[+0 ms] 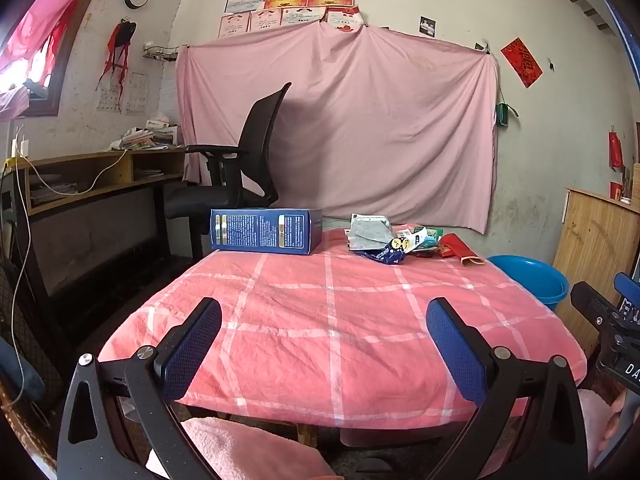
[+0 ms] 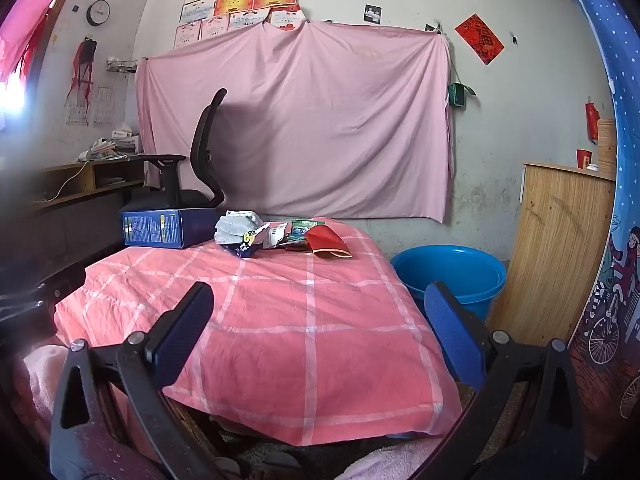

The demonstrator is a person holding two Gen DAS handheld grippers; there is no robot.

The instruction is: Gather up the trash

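A pile of trash [image 1: 394, 240] lies at the far end of the pink checked table [image 1: 332, 320]: crumpled wrappers, a grey mask packet and a red envelope [image 1: 460, 250]. It also shows in the right wrist view [image 2: 276, 236]. A blue box [image 1: 266, 231] lies at the far left of the table. A blue plastic basin [image 2: 450, 274] stands on the floor right of the table. My left gripper [image 1: 324, 324] is open and empty over the near table edge. My right gripper [image 2: 314, 308] is open and empty, also at the near edge.
A black office chair [image 1: 248, 160] stands behind the table's far left, beside a wooden desk [image 1: 96, 176]. A wooden cabinet [image 2: 560, 248] stands at the right past the basin. A pink sheet [image 1: 340, 128] hangs on the back wall.
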